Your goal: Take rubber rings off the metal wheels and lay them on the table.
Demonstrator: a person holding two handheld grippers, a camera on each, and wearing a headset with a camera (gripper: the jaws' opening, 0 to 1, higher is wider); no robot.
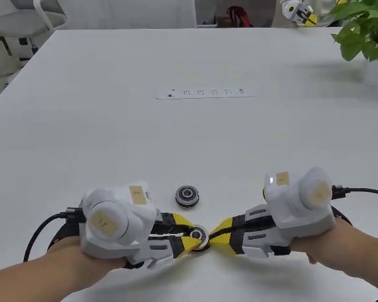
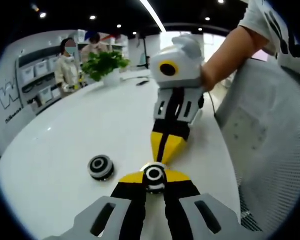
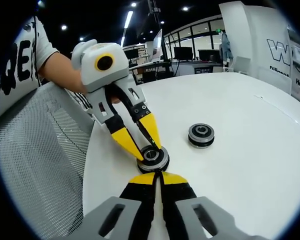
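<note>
1. The metal wheel (image 1: 197,237) sits close to the near edge of the surface (image 1: 113,132), about halfway along it. The left gripper (image 1: 190,240) has its jaws clamped on the wheel's two sides, and the rubber ring (image 3: 164,161) looks to be in place on the wheel.
2. The right gripper (image 1: 213,236) meets the wheel from the opposite side, its jaws pressed narrow together and their tips touching the rim. I cannot tell whether any rubber is caught between them. If none is, a pull probably skids off the ring and takes nothing with it.
3. The left jaws hold a round, hard rim by their yellow tips alone. A sideways tug from the right gripper could squirt the wheel out of that hold. So near the edge, it could roll off the surface onto the person's lap or the floor.
4. A stretched ring may let go suddenly and spring away instead of being laid down flat.
5. The second wheel (image 1: 187,195) lies just beyond the held one, towards the far edge, with its own ring on. A jerk of either gripper could knock it and set it rolling.
</note>
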